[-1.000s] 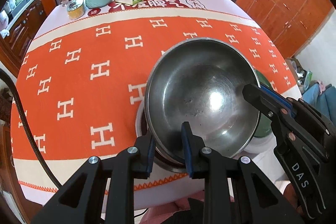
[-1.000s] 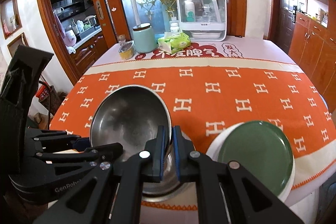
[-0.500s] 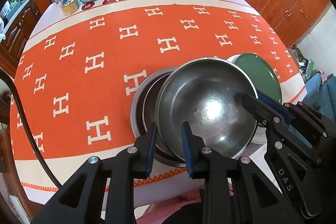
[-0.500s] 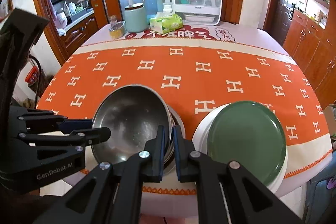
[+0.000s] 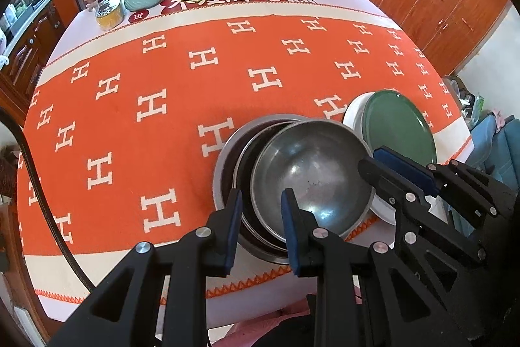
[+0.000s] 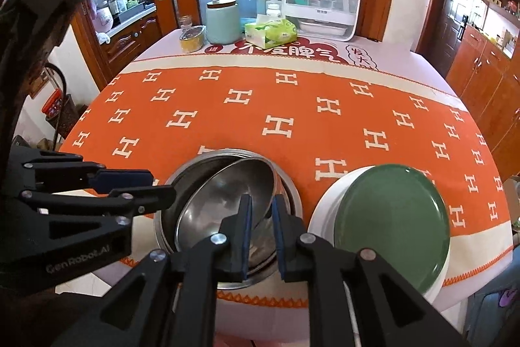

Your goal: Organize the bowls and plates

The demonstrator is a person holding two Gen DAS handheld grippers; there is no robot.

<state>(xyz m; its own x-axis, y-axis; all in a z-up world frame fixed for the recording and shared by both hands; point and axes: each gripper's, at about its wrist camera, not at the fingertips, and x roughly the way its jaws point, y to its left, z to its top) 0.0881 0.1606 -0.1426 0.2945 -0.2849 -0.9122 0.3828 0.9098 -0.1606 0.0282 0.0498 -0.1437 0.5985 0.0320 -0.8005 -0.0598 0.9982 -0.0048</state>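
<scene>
Now nesting: top steel bowl (image 6: 227, 200) tilted inside bowl stack (image 5: 227, 158) at table's six o'clock edge. Right gripper (image 6: 261, 236) just opening, rim between pads, seemingly released. Left gripper (image 5: 261, 226) slightly apart, gripping nothing. Green plate (image 6: 393, 217) at three o'clock. Next: withdraw, settle bowl flat.

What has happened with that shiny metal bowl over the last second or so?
The steel bowl came down from above the table into the larger bowls, resting tilted. The right gripper has just been opening, its pads off the rim between them. The left gripper still straddles the near rims. The green plate stayed put.
</scene>
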